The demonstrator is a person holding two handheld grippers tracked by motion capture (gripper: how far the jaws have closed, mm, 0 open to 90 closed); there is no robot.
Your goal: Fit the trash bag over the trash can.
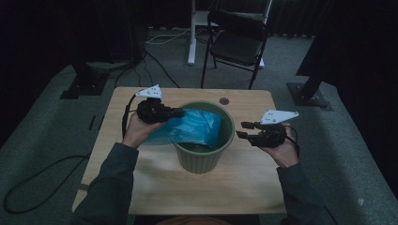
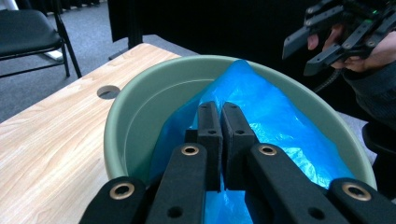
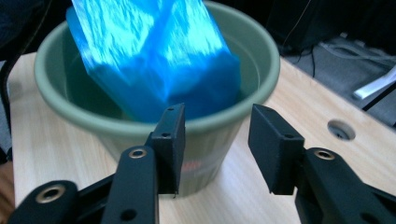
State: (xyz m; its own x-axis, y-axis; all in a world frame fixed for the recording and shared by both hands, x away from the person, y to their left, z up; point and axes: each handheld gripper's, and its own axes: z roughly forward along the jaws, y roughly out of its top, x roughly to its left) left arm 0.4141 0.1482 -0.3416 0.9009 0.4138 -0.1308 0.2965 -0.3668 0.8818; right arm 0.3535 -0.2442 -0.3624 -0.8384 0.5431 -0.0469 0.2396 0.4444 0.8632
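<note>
Blue plastic bag (image 1: 190, 129) draped into green bin (image 1: 204, 157); my left gripper (image 1: 174, 112) pinches it, right gripper (image 1: 242, 130) hangs unclenched beside the bin.

A dim recording studio: black curtains (image 1: 56, 28), stand bases (image 1: 309, 93), floor cables (image 1: 155, 65), folding chair (image 1: 237, 42).

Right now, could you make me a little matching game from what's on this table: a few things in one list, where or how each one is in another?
Things:
1. blue plastic bag
2. ribbed green plastic bin
3. left gripper
4. right gripper

States:
A. open, holding nothing, right of the bin
B. standing upright mid-table
C. shut on the bag
D. draped over the bin's left rim, partly inside

Pairs: 1-D, 2-B, 3-C, 4-A
</note>
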